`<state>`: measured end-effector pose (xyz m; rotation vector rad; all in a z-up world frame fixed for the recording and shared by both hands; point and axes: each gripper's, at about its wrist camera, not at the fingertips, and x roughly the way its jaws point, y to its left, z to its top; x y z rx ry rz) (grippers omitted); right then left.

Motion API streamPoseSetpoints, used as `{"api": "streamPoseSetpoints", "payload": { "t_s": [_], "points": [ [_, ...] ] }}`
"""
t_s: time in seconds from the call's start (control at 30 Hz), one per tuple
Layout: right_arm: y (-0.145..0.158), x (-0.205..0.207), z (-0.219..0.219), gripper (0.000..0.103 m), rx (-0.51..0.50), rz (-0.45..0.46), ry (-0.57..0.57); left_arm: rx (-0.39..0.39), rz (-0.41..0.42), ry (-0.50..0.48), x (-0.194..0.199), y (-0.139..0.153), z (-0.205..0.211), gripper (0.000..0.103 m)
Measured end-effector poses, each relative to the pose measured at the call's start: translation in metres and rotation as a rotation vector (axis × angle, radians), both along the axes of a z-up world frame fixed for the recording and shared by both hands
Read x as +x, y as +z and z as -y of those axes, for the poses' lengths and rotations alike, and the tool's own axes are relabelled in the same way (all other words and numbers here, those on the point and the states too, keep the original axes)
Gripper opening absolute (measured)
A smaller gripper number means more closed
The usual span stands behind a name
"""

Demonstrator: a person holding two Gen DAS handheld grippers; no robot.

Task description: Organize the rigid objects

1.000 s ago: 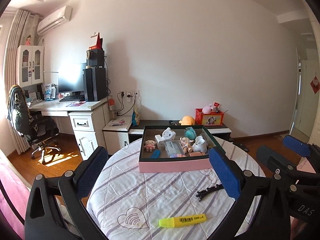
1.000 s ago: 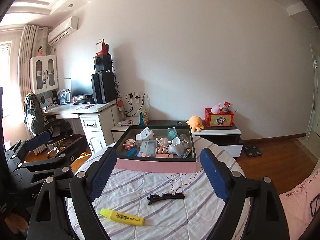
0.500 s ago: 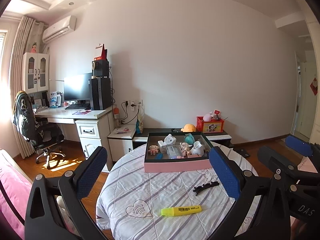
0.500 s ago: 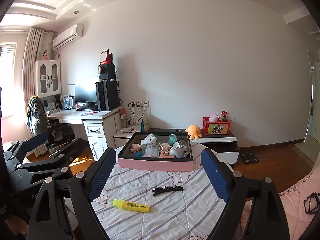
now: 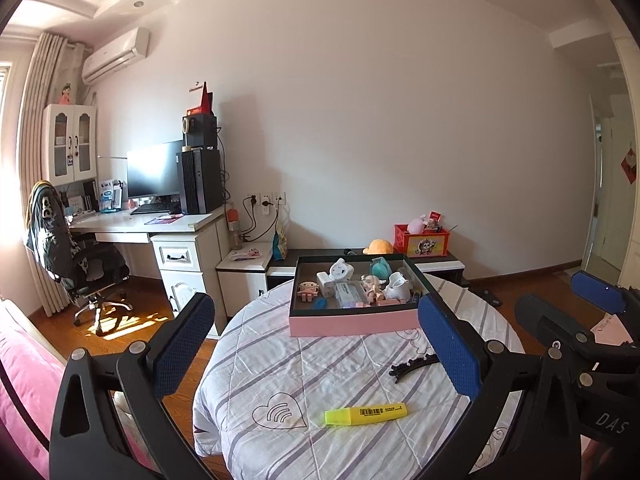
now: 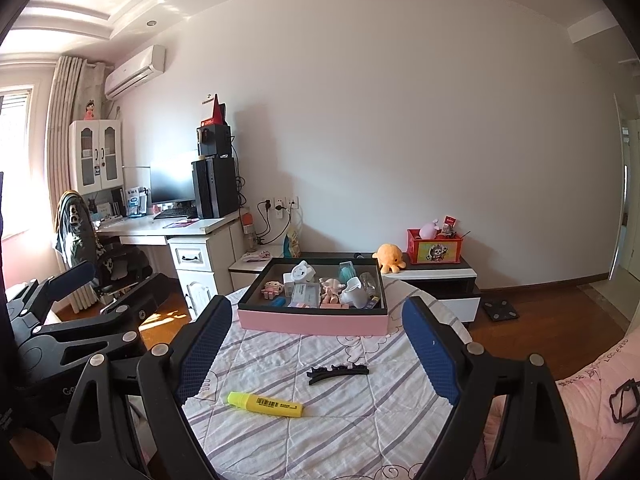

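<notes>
A yellow highlighter (image 5: 366, 414) (image 6: 265, 404) lies on the round table's striped cloth (image 5: 280, 364) (image 6: 360, 420), near the front. Behind it rests a black hair clip (image 5: 413, 363) (image 6: 338, 372). Further back sits a pink-sided box (image 5: 352, 324) (image 6: 312, 322) holding several small figures and toys. My left gripper (image 5: 316, 340) hangs open over the near part of the table, nothing between its blue pads. My right gripper (image 6: 316, 344) is likewise open and empty, and it shows at the right edge of the left wrist view (image 5: 592, 292).
A pink bed (image 5: 16, 372) (image 6: 592, 408) flanks the table on both sides. Behind stand a white desk (image 5: 160, 228) with a monitor and computer tower, an office chair (image 5: 76, 256), and a low cabinet (image 6: 436, 276) bearing an orange plush and a red box.
Both grippers have pulled back from the table; the box, clip and highlighter look smaller and more of the room shows. Jaws stay open; nothing on the table has moved.
</notes>
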<state>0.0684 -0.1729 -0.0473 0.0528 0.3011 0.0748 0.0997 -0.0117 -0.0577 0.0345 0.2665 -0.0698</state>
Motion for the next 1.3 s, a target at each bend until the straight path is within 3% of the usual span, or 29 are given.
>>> {"api": "streamPoseSetpoints", "payload": {
  "t_s": [0.23, 0.53, 0.63, 0.93, 1.03, 1.13, 1.2, 1.23, 1.3],
  "points": [
    [-0.025, 0.02, 0.004, 0.089, 0.003, -0.077, 0.0, 0.04, -0.098, -0.037, 0.028, -0.035, 0.007, 0.103],
    [-0.102, 0.067, 0.015, 0.089, 0.017, -0.291, 0.003, 0.187, -0.342, -0.178, 0.075, -0.125, 0.031, 0.103],
    [-0.124, 0.081, 0.023, 0.089, 0.032, -0.356, 0.0, 0.225, -0.39, -0.2, 0.083, -0.147, 0.039, 0.103],
    [-0.157, 0.11, 0.026, 0.089, 0.054, -0.448, 0.014, 0.29, -0.482, -0.221, 0.114, -0.182, 0.041, 0.103],
    [-0.16, 0.119, 0.028, 0.089, 0.059, -0.459, 0.011, 0.277, -0.492, -0.229, 0.121, -0.185, 0.041, 0.102],
    [-0.163, 0.128, 0.03, 0.089, 0.064, -0.472, 0.012, 0.247, -0.507, -0.241, 0.131, -0.183, 0.041, 0.08],
    [-0.164, 0.135, 0.029, 0.089, 0.068, -0.48, 0.016, 0.236, -0.515, -0.234, 0.138, -0.182, 0.043, 0.05],
    [-0.165, 0.139, 0.028, 0.089, 0.074, -0.487, 0.018, 0.23, -0.515, -0.23, 0.141, -0.182, 0.044, 0.046],
    [-0.166, 0.146, 0.027, 0.089, 0.085, -0.499, 0.026, 0.213, -0.512, -0.195, 0.148, -0.182, 0.043, 0.026]
  ]
}}
